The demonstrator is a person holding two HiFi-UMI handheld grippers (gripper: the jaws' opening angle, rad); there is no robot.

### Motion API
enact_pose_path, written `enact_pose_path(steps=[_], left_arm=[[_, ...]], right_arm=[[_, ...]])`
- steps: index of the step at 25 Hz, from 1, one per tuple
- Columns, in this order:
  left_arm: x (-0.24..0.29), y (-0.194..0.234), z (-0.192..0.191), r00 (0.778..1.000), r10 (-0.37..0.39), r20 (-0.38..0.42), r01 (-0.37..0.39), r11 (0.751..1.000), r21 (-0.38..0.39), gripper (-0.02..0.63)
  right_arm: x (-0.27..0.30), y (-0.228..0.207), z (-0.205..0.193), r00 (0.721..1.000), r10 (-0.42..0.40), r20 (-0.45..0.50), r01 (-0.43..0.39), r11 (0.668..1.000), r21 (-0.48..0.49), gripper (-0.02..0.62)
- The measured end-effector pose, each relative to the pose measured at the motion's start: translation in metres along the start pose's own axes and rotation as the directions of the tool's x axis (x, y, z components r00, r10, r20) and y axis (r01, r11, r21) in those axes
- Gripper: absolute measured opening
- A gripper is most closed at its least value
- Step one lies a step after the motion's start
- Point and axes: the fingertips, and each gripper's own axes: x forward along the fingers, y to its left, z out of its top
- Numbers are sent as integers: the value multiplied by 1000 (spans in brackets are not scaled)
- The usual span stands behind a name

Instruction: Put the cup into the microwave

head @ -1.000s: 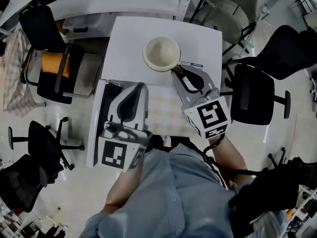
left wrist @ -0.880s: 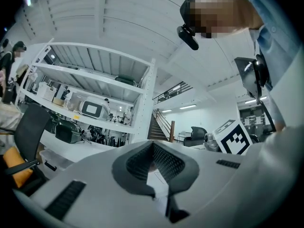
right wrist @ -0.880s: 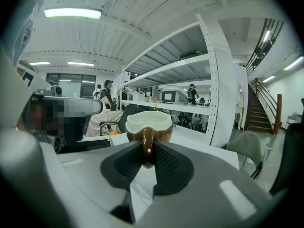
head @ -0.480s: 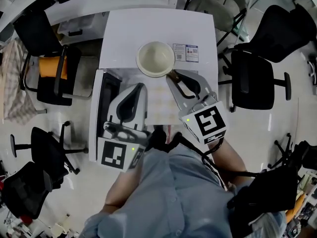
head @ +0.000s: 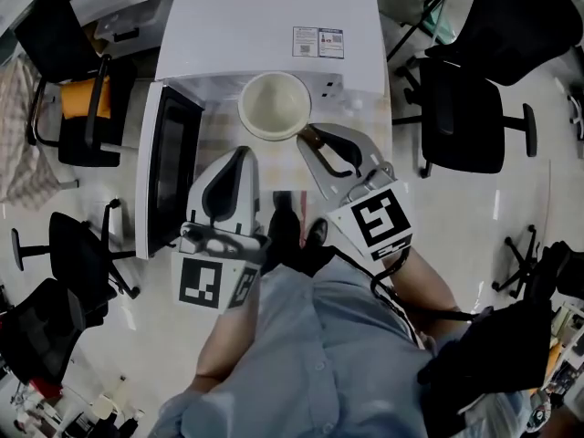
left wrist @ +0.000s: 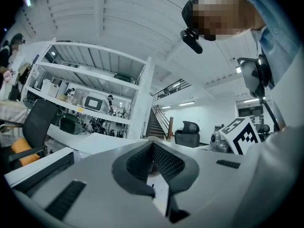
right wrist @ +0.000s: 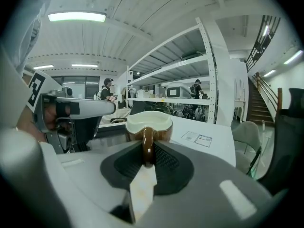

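The right tool [head: 308, 138] gripped the cup [head: 274, 106] handle before the open microwave [head: 265, 26]; insertion apparently remained. The left tool [head: 241, 153] was closed, empty.

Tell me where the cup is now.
Head view, upper centre: the right gripper holds the cup by its handle at the open front of the microwave.

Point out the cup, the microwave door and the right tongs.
cup [head: 274, 105]: head view, its pale inside.
microwave door [head: 171, 167]: head view, its dark window.
right tongs [right wrist: 148, 148]: right gripper view, between tips gripping the cup's handle.
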Motion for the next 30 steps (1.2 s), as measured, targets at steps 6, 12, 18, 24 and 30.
enact_pose_path(steps=[6, 12, 18, 24, 30], left_arm=[[-20, -26, -4, 1000, -2, 11, 2, 1000, 4, 5], [-38, -44, -5, 1000, -7, 21, 6, 1000, 26, 5], [-38, -42, -2, 998, -30, 46, 28, 998, 52, 5], [-28, -28, -1, 995, -81, 60, 78, 996, 47, 5], [-29, -4, -11, 993, -115, 34, 113, 992, 61, 5]], right_arm=[[-25, 15, -19, 1000, 4, -19, -4, 1000, 2, 48], [-42, 24, -30, 1000, 0, -14, 0, 1000, 6, 48], [-37, 29, -41, 1000, -11, -17, 11, 1000, 15, 48], [-12, 26, -45, 1000, -20, -24, 21, 999, 27, 48], [20, 25, -55, 998, -32, -52, 35, 998, 51, 48]])
